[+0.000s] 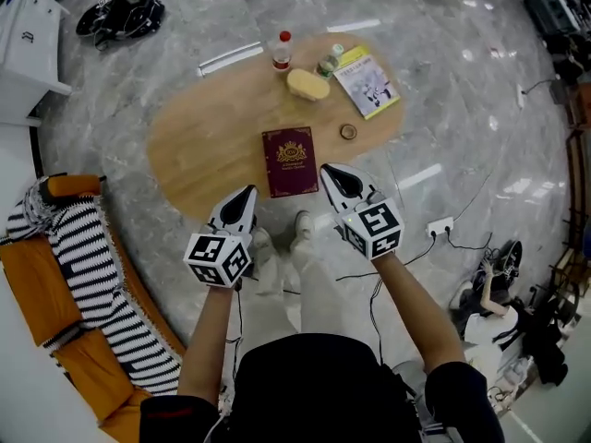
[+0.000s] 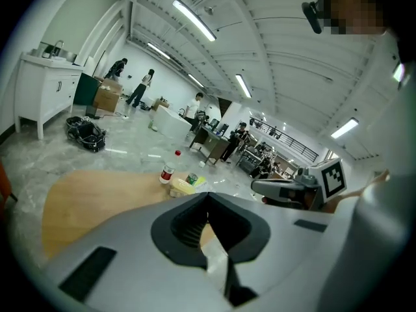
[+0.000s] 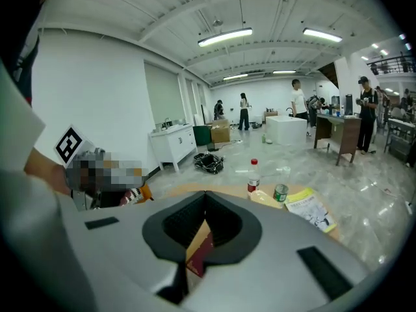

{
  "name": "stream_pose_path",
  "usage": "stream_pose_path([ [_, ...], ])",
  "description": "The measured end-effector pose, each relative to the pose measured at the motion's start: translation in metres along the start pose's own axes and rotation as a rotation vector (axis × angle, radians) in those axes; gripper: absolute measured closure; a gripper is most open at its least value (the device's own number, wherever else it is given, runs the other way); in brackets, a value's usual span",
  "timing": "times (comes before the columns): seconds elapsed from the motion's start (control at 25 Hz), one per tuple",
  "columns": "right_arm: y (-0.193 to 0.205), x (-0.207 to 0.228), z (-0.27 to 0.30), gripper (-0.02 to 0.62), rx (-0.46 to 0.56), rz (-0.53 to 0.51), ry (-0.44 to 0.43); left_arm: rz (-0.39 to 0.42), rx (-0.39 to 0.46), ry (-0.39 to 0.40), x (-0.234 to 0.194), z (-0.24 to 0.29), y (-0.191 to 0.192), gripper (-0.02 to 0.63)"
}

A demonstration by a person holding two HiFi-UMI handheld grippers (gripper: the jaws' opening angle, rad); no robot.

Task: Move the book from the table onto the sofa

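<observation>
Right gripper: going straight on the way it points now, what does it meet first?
Probably the dark red book on the table, which lies just ahead of the right gripper. Depth is unclear, so possibly the table edge first.

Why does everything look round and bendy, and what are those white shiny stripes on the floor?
Head view: a very wide lens curves the room like a bowl; the stripes are lamps reflected in the glossy floor. Left gripper view: same bending, dark corners, glaring ceiling lights. Right gripper view: bent too, with bright ceiling lamps.
</observation>
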State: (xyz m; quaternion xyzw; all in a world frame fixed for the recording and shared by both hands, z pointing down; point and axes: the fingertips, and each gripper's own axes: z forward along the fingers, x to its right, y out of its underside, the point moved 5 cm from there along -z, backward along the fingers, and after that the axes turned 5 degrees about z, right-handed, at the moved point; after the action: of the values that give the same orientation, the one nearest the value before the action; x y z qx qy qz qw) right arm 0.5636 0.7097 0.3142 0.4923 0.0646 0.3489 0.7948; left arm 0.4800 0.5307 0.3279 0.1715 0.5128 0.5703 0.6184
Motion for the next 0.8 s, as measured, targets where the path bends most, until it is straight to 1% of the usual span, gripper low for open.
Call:
stream_pose_path([
  [0.2, 0.027, 0.026, 0.016, 0.588, -0.021, 0.024, 0.018, -0.027, -0.034, -0.01, -0.01, 0.016, 0.037, 0.591],
  [0.44, 0.055, 0.041, 0.042, 0.588, -0.039, 0.031, -0.017, -0.038, -0.056, -0.015, -0.019, 0.041, 0.068, 0.591],
  [0.68, 0.083, 0.048, 0.064, 0.588, -0.053, 0.038, -0.038, -0.073, -0.085, 0.001, -0.027, 0.056, 0.099, 0.591],
  [0.8, 0.094, 0.052, 0.071, 0.588, -0.058, 0.048, -0.051, -0.083, -0.098, -0.006, -0.034, 0.062, 0.115, 0.591],
])
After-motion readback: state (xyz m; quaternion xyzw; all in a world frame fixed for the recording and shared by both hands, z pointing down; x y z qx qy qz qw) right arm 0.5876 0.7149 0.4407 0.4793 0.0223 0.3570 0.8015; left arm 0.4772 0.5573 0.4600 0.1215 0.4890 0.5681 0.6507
